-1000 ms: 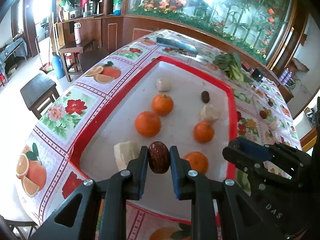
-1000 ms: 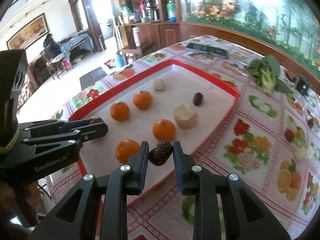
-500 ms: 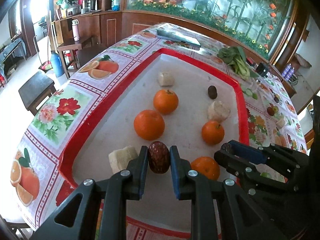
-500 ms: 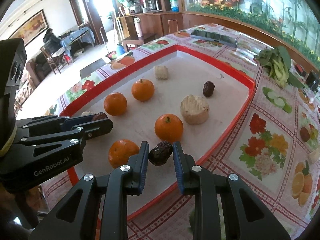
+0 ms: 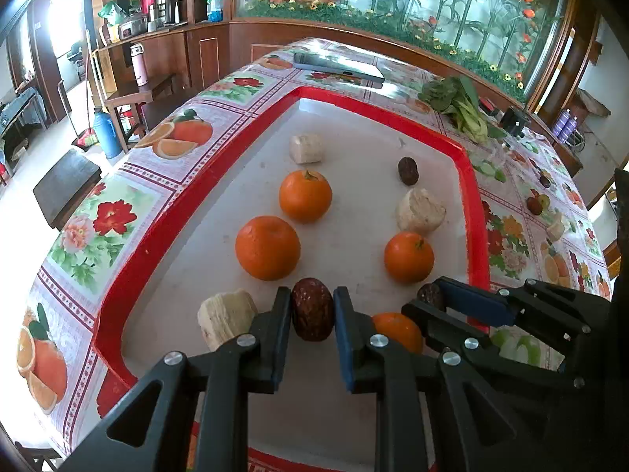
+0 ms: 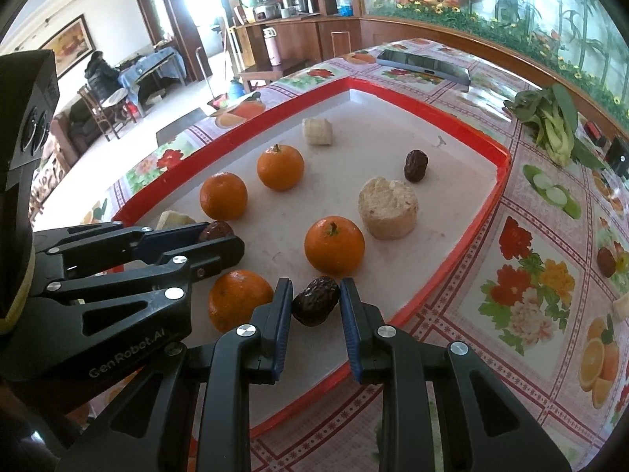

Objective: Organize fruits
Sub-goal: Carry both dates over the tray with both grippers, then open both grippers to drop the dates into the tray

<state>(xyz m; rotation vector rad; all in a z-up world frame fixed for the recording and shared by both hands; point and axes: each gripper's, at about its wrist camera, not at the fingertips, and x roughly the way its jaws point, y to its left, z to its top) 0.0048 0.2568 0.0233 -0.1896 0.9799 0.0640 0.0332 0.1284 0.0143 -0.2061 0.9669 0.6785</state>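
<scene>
A red-rimmed white tray (image 5: 471,212) (image 6: 456,267) holds several oranges, pale root chunks and one loose dark date (image 5: 407,170) (image 6: 416,165). My left gripper (image 5: 312,308) (image 6: 226,238) is shut on a reddish-brown date (image 5: 312,308) (image 6: 215,231) just above the tray's near left part, beside a pale chunk (image 5: 226,316). My right gripper (image 6: 315,302) (image 5: 430,299) is shut on a wrinkled dark date (image 6: 315,302) (image 5: 431,297) over the tray's near right part, between two oranges (image 6: 335,250) (image 6: 238,301).
The tray lies on a table with a fruit-and-flower cloth (image 5: 98,228). A phone (image 5: 338,67) lies beyond the tray's far end, and leafy greens (image 6: 554,122) lie at the far right. A dark stool (image 5: 65,192) stands on the floor at the left.
Both grippers have sunk a little toward the tray, so the fruits look larger and nearer. Each still grips its date.
</scene>
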